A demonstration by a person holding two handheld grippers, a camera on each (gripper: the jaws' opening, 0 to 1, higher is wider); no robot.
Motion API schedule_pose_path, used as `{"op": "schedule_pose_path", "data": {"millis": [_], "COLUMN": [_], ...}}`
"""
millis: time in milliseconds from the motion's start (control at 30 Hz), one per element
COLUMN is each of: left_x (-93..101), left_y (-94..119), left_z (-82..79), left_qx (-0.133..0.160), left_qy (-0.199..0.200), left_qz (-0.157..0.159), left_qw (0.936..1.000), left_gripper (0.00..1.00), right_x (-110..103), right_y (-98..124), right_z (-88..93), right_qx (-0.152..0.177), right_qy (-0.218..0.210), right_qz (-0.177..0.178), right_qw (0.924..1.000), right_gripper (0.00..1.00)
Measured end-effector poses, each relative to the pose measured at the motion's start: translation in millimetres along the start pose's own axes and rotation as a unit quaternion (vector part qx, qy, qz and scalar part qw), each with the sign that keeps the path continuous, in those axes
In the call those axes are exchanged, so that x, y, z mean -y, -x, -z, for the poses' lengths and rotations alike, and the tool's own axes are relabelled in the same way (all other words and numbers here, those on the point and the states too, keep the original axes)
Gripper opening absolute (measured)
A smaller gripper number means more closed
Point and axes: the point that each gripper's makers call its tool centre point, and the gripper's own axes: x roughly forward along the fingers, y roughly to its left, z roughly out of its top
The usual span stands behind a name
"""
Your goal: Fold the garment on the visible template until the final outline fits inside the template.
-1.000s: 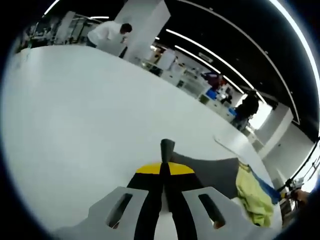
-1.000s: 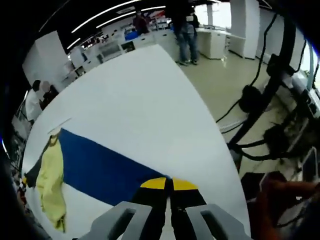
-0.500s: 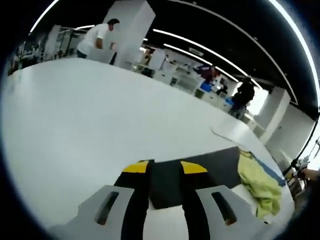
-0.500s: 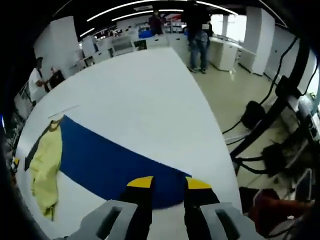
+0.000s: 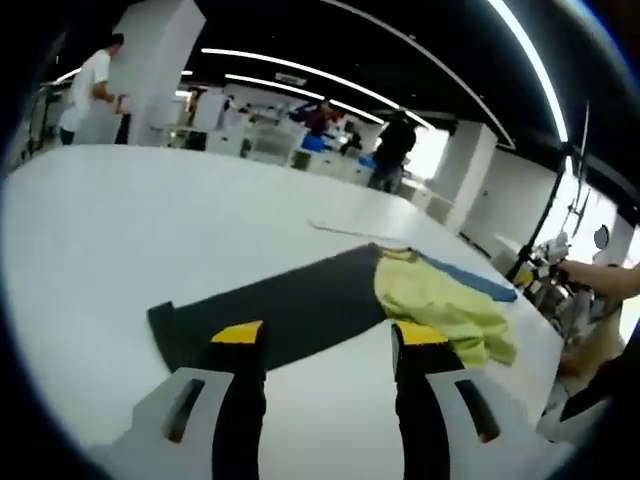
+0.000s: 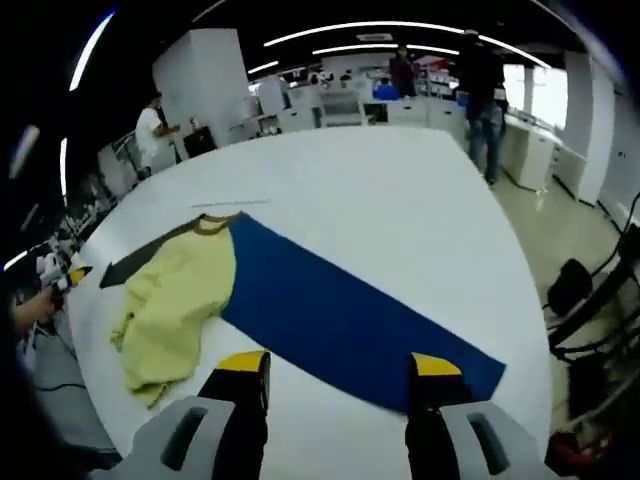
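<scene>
A garment lies stretched across the white table [image 5: 150, 220]. Its crumpled yellow middle [image 5: 440, 305] has a wide dark grey part [image 5: 280, 305] on one side and a wide blue part [image 6: 340, 310] on the other. My left gripper [image 5: 328, 340] is open, its jaws just short of the dark grey end. My right gripper [image 6: 340, 368] is open too, near the edge of the blue part, whose end [image 6: 470, 365] lies flat. The yellow middle [image 6: 170, 300] shows a brownish collar [image 6: 210, 225]. The left gripper [image 6: 60, 272] appears small beside the grey end.
A thin white strip [image 5: 345, 228] lies on the table beyond the garment. The table's edge [image 6: 530, 300] drops to a floor with cables and stands [image 6: 590, 290]. People stand at far benches [image 5: 95, 85] [image 6: 480, 90]. A hand [image 5: 600, 275] is at the right.
Both grippers were shut on the garment's ends a second ago. They have opened, let go and drawn back, leaving the dark grey and blue parts flat on the table.
</scene>
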Motion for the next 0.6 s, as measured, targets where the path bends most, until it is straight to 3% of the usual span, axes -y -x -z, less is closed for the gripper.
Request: {"op": "schedule_pose_path", "data": {"millis": [33, 100, 167, 267, 367, 600], "left_x": [8.4, 25.8, 37.7, 59.8, 71.9, 100.9], "left_y": [-1, -4, -7, -12, -19, -35], "left_z": [6.3, 6.9, 12.3, 20.7, 24.2, 49.9], "left_qx": [-0.018, -0.012, -0.024, -0.036, -0.033, -0.064], "left_qy": [-0.009, -0.008, -0.05, -0.066, -0.067, -0.1], "left_qz": [0.008, 0.029, 0.036, 0.056, 0.073, 0.101], "left_qw": [0.9998, 0.9995, 0.9978, 0.9956, 0.9945, 0.9878], "left_gripper": [0.5, 0.49, 0.49, 0.48, 0.47, 0.43], "right_x": [-11, -30, -47, -71, -90, -125], "right_y": [-1, -2, -3, -5, -8, -16], "right_z": [1.3, 3.5, 5.9, 11.3, 18.6, 35.4], "right_qx": [0.001, 0.001, 0.002, -0.001, -0.006, -0.018], "right_qy": [0.005, 0.015, 0.024, 0.04, 0.051, 0.073], "right_qz": [-0.01, -0.03, -0.045, -0.07, -0.09, -0.127], "right_qw": [0.9999, 0.9994, 0.9987, 0.9968, 0.9947, 0.9891], "right_gripper": [0.54, 0.55, 0.55, 0.55, 0.54, 0.52]}}
